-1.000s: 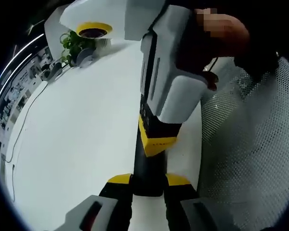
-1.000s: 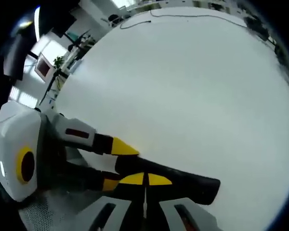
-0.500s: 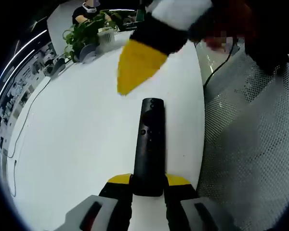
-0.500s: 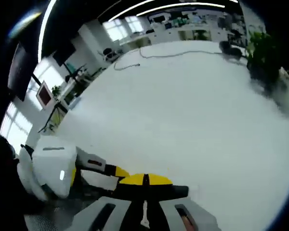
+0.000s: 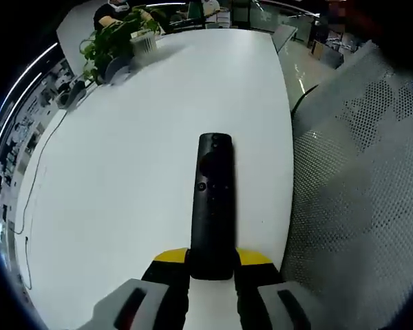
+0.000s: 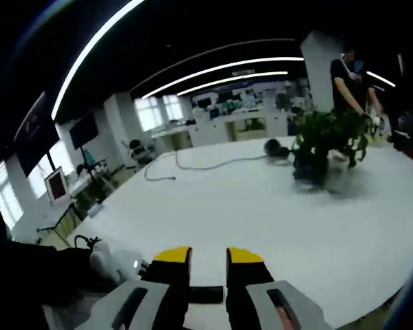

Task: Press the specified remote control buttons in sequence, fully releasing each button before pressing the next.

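A long black remote control (image 5: 213,199) points away from me over the white table (image 5: 124,172), with its buttons facing up. Its near end is clamped between the yellow-tipped jaws of my left gripper (image 5: 212,260). In the right gripper view, my right gripper (image 6: 208,256) hangs above the table with its yellow tips apart and nothing between them. A dark strip (image 6: 206,295) shows low in the gap; I cannot tell whether it is the remote. A white gripper body (image 6: 113,265) lies at the lower left of that view.
A potted plant (image 5: 113,45) (image 6: 327,141) stands at the far end of the table, and a person (image 6: 351,69) stands behind it. A thin cable (image 5: 34,179) (image 6: 193,163) trails over the table. A grey mesh chair back (image 5: 358,192) borders the table's right edge.
The right gripper has lifted off the remote and left the left gripper view. Its jaws, shut before, now stand apart. The remote stays held in the left gripper.
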